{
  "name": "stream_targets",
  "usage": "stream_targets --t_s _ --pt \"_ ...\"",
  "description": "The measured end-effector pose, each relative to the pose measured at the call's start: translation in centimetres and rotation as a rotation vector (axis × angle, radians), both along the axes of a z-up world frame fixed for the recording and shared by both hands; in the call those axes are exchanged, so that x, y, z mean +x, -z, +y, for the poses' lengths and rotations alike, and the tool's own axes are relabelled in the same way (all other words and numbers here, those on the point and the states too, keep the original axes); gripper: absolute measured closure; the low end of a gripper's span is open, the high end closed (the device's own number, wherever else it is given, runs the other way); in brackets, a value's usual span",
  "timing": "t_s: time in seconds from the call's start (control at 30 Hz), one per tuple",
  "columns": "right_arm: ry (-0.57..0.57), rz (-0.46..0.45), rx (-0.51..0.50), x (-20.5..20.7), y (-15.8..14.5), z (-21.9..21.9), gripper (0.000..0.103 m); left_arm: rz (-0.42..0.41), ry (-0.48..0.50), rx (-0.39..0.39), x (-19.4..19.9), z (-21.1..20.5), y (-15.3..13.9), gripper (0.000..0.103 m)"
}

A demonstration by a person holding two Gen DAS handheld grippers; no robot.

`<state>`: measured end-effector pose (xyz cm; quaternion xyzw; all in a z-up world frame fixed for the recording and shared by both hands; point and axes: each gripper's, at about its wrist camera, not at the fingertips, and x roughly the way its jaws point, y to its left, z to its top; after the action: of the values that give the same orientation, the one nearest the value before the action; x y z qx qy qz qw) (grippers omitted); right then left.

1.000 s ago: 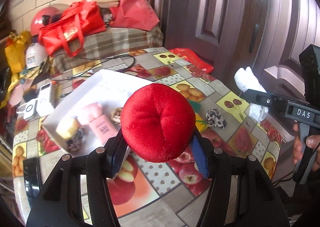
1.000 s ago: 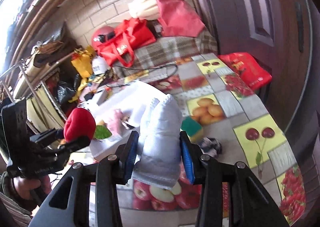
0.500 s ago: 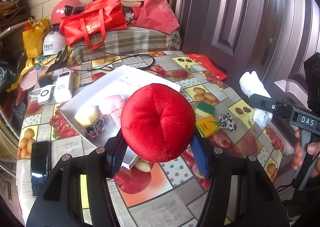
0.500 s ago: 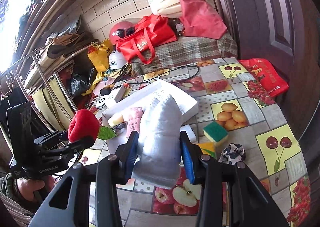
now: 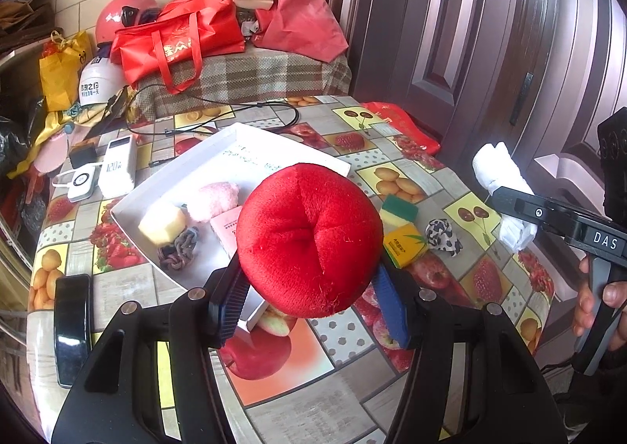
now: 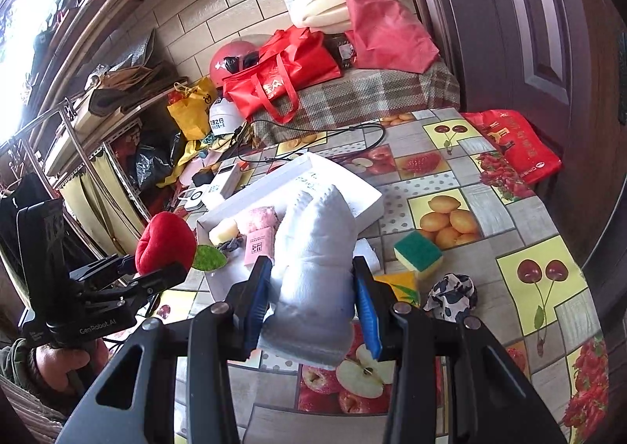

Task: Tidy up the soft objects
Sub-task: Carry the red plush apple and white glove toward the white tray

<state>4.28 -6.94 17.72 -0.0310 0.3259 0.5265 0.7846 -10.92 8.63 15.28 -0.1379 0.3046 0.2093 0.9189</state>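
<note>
The job looked roughly half done. The white tray (image 5: 250, 138) on the fruit-patterned table (image 5: 345, 373) already held a pink fluffy pad (image 5: 213, 199), a pale yellow sponge (image 5: 161, 222), a grey knitted chain (image 5: 178, 252) and a pink packet (image 5: 225, 226). Out on the tablecloth, at about three o'clock from the tray, lay a green-topped sponge (image 5: 399, 209), a yellow sponge (image 5: 403, 244) just beside it and a black-and-white cloth (image 5: 443, 234) a little further right. Those three, by my reading, remained to be gathered, along with the two items in the air.

The left gripper (image 5: 309, 299) was clamped on a red plush apple (image 5: 309, 240), which bulged out between the blue pads (image 5: 392, 307). The apple hung above the near right corner of the tray, and in the left wrist view covered that corner; seen from the right wrist, its green leaf (image 6: 207, 256) pointed toward the tray. The right gripper (image 6: 313, 307) was closed on a rolled white sock (image 6: 317, 248), squeezed at its lower half, the rest standing up toward twelve o'clock. In its own view the sock sat in front of the tray's near edge, with the loose sponges at about two o'clock from it. From the left wrist the sock showed far out at three o'clock, well apart from the tray, so it probably had further to travel than the apple.
</note>
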Motion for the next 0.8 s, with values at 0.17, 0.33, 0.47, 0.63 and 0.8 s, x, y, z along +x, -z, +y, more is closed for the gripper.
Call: stream_targets --t_s 0.17,0.33,0.47,0.63,0.8 --pt "0.000 0.004 -0.006 0.0 0.2 0.0 0.062 0.005 -0.001 -0.009 0.4 0.2 0.5 0.044" --pt "-0.002 0.010 -0.015 0.0 0.5 0.2 0.062 0.006 -0.004 -0.018 0.4 0.6 0.9 0.044" --pt "-0.004 0.015 -0.022 0.0 0.7 0.6 0.062 0.011 -0.007 -0.025 0.5 0.9 1.1 0.044" --pt "-0.004 0.021 -0.031 0.0 0.8 1.0 0.062 0.016 -0.008 -0.033 0.7 1.2 1.4 0.044" --pt "-0.007 0.024 -0.045 0.3 0.9 1.6 0.062 0.011 -0.026 -0.004 0.9 2.5 0.8 0.044"
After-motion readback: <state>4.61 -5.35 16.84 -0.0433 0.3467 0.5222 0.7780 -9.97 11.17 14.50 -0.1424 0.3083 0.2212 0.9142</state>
